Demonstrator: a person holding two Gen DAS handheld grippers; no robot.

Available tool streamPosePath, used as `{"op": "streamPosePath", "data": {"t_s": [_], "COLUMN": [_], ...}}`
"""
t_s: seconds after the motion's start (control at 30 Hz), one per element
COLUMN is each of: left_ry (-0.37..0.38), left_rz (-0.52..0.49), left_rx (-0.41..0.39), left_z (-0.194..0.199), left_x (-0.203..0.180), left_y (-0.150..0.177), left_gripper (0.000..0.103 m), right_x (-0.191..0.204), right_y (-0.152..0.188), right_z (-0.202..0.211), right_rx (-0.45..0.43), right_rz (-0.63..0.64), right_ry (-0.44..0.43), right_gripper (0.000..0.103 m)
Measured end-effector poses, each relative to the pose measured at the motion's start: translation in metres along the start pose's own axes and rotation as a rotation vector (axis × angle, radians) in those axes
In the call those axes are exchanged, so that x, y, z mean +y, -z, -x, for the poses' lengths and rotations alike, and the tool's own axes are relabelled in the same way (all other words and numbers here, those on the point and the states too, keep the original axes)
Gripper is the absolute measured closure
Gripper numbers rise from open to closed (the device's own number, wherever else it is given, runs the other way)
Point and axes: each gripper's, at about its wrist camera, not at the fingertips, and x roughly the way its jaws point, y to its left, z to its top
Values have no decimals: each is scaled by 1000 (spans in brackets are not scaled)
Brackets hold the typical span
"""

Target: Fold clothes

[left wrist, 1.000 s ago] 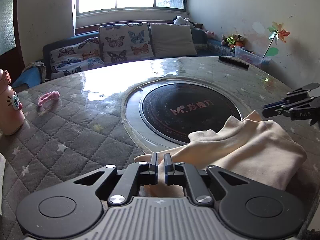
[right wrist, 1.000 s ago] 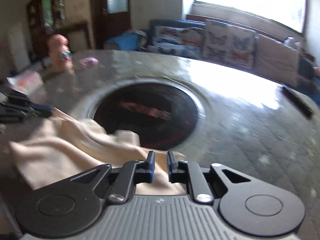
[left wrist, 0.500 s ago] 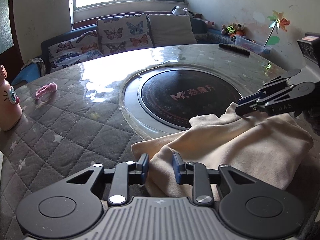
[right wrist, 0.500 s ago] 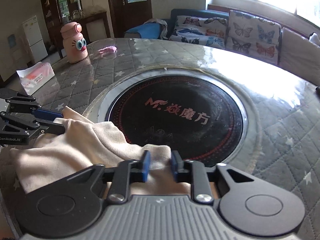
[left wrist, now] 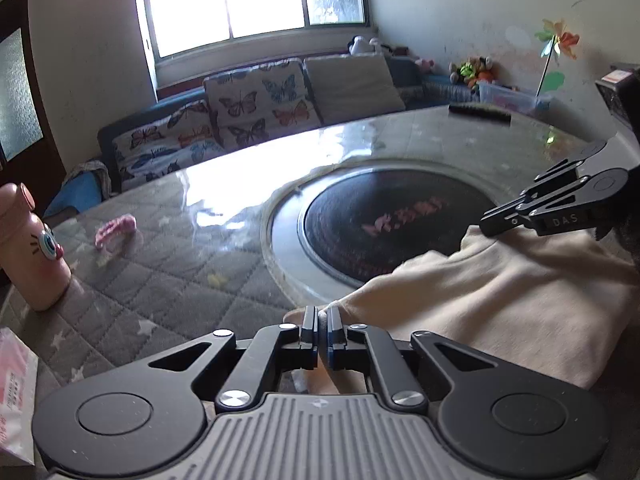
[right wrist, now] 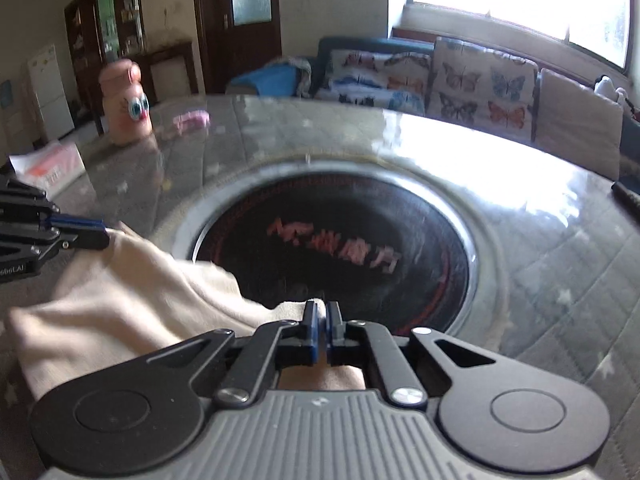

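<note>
A cream garment (left wrist: 500, 300) lies bunched on the near side of the round table, partly over the black centre disc (left wrist: 392, 224). My left gripper (left wrist: 322, 314) is shut on the garment's left corner, cloth pinched between its pads. My right gripper (right wrist: 321, 310) is shut on the opposite corner of the cream garment (right wrist: 120, 296). Each gripper shows in the other's view: the right gripper (left wrist: 486, 222) at the far right, the left gripper (right wrist: 102, 236) at the far left, both with cloth at their tips.
A pink cartoon bottle (left wrist: 28, 252) and a small pink item (left wrist: 116, 230) sit on the quilted table cover (left wrist: 160, 280) to the left. A tissue pack (right wrist: 48, 166) lies near the edge. A black remote (left wrist: 480, 112) rests far right. A sofa with butterfly cushions (left wrist: 260, 104) stands behind.
Both grippers closed onto the garment's corners, the left one after briefly standing wider. The right gripper came in lower over the cloth, and the corners are now slightly lifted.
</note>
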Motion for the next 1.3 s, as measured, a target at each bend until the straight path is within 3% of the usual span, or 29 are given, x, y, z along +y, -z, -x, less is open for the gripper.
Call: {"op": "streamPosePath", "data": {"t_s": [0.13,0.2,0.27,0.47,0.6,0.73,0.93,1.23,1.3], "left_ry": [9,34,87,205,202,194,224,273,274], "left_rz": [11,17,26,-13,-38,-16,-5,50,35], "left_rx": [15,-9,-27,23,63,78,104,153,155], "left_z": [0,9,14,-18,-39,-49,-51,-65,-66], "left_x": [1,-1,-6,-36,-46,-43,-35,-21,-23], "left_y": [-3,-10,-19,-35,-34,-32,-39,-49,-50], "left_gripper": [94,94,94,95,95,94,94,94,94], "right_x": [-2,-2,1,23,35,29,30,63,74], "right_y": [-2,-1,2,14,18,16,17,16,19], "right_z": [18,32,42,40,27,11,18,21,26], "right_rx": [-42,-68,-72,-5,6,-2,-16,-3,-5], "right_rz": [-8,-1,11,62,84,19,28,168,215], "right_ry": [9,5,-6,-65,-62,-59,-68,-125,-141], "right_gripper": [90,75,71,71,73,72,71,71,78]}}
